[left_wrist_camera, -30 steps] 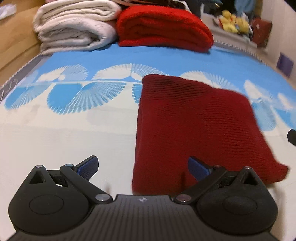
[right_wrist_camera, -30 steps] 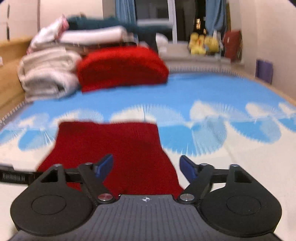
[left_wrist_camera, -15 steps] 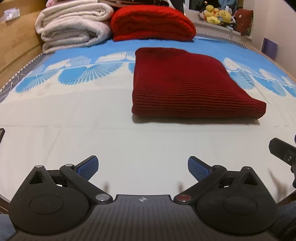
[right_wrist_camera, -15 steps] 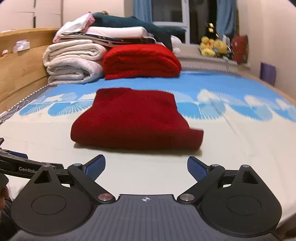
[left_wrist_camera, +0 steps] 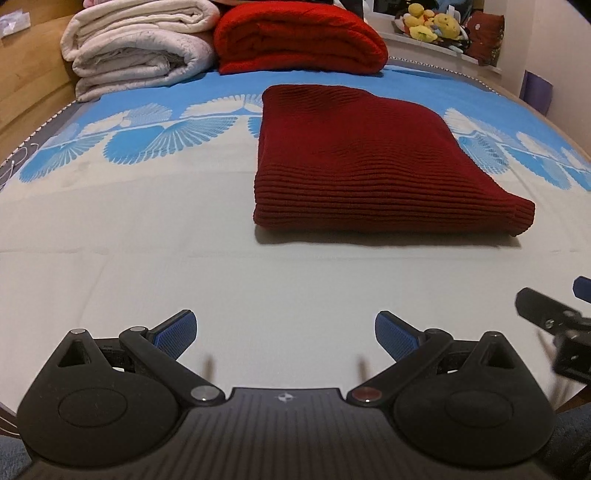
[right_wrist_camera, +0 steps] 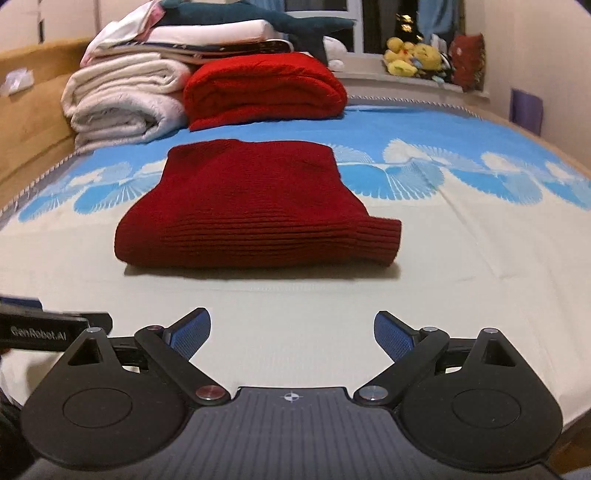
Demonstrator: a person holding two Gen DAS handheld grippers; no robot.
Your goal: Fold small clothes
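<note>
Dark red knit sweater [left_wrist_camera: 365,158], folded into a thick rectangle with its ribbed hem toward the near side, lies flat on the bed [left_wrist_camera: 155,254] in the left wrist view, right of centre, its far part on the blue fan-patterned band of the bedspread and its near part on the plain cream part. The left hand-held gripper [left_wrist_camera: 285,334] hangs over bare cream cloth on the near side, well apart from the sweater, its blue pads [left_wrist_camera: 177,330] spread wide with nothing between them. At the far end a folded white blanket [left_wrist_camera: 136,51] sits on the left with a bright red folded blanket [left_wrist_camera: 299,38] touching it on the right; yellow plush toys [left_wrist_camera: 430,26] rest on a ledge beyond. Part of the right hand-held gripper shows at the right edge. In the right wrist view the same sweater [right_wrist_camera: 251,210] lies left of centre, ahead of the right hand-held gripper [right_wrist_camera: 291,334], whose jaws have just been opening and now stand wide apart over bare bedspread, nothing between them, clear of the garment. A black bar of the left hand-held gripper enters at the left edge. The white blanket [right_wrist_camera: 118,103], with more folded linen stacked on it, and the red blanket [right_wrist_camera: 264,88] lie at the far end.
</note>
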